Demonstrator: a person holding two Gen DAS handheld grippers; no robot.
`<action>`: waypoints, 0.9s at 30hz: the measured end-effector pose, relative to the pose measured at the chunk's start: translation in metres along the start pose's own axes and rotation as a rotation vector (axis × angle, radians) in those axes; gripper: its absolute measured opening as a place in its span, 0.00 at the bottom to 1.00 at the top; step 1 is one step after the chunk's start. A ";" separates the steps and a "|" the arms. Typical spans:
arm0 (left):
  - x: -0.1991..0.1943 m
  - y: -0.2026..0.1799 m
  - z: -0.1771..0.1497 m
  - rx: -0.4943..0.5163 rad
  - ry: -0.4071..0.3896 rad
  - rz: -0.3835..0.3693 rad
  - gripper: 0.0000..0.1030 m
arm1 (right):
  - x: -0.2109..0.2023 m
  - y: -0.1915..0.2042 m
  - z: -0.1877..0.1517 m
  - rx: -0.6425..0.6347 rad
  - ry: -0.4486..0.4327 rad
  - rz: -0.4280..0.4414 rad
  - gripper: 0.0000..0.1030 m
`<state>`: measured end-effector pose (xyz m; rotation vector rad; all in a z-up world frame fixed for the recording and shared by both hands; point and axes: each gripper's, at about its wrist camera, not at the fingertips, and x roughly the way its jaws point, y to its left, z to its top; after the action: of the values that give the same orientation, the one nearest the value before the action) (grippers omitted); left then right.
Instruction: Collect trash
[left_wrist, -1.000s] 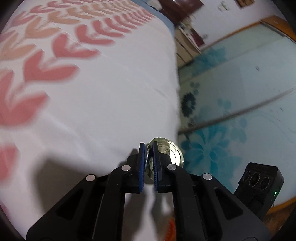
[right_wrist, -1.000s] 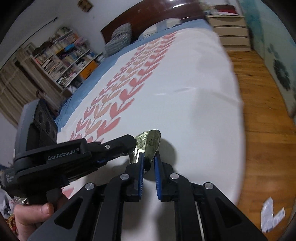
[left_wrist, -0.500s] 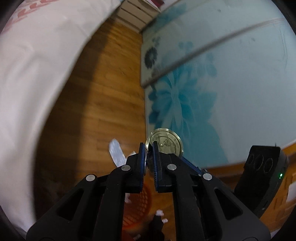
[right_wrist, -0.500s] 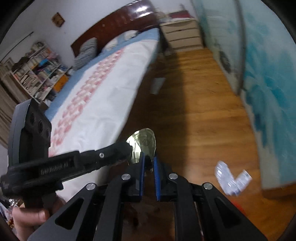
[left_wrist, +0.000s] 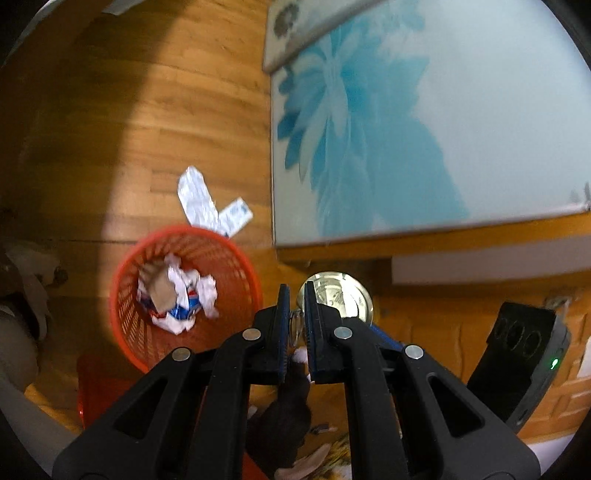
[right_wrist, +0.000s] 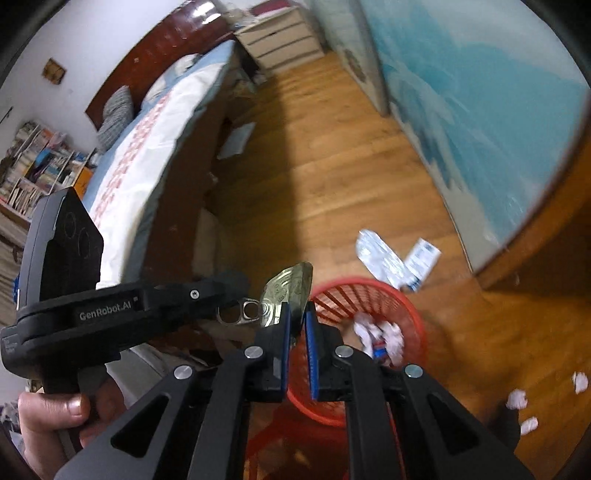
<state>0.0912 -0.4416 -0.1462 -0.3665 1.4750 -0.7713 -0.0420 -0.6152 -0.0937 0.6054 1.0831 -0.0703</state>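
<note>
Both our grippers have swung away from the white bedspread with the red leaf print and now hang over wooden floor (right_wrist: 325, 155) beside the bed (right_wrist: 147, 147), which lies off to the left of the right gripper (right_wrist: 296, 321).

Ahead of that gripper the floor runs bare up to a white chest of drawers (right_wrist: 284, 37); a panel with a blue flower (left_wrist: 369, 129) closes off the right side, its lower edge just above the left gripper (left_wrist: 295, 310).

Below and slightly right of the right gripper's tips stands the red mesh basket (right_wrist: 413, 321), crumpled paper (left_wrist: 181, 295) already inside; from the left wrist view it sits to the left of the tips. Two flattened white wrappers (right_wrist: 399, 262) lie on the floor just beyond its rim, and small white scraps (right_wrist: 517, 398) lie farther right.

We hold the gold can lid (right_wrist: 288, 295) between us: the right gripper is clenched on its lower edge, and the left gripper is clamped on its silver pull ring (right_wrist: 243, 312). The only writing we can read is "GenRobot.AI" on the side of the left gripper; the embossing on the lid is too blurred. A hand (right_wrist: 51, 424) grips the left handle.
</note>
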 end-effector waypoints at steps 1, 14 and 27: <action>0.007 -0.004 -0.005 0.010 0.014 0.008 0.07 | -0.002 -0.012 -0.007 0.021 0.007 -0.003 0.09; 0.017 -0.011 -0.017 0.041 0.016 0.067 0.11 | 0.002 -0.037 -0.023 0.064 0.027 -0.025 0.18; -0.004 0.009 -0.017 -0.020 -0.059 0.051 0.50 | 0.004 -0.025 -0.018 0.054 0.027 -0.040 0.45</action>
<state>0.0771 -0.4283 -0.1508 -0.3629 1.4324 -0.7002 -0.0630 -0.6262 -0.1130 0.6346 1.1224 -0.1270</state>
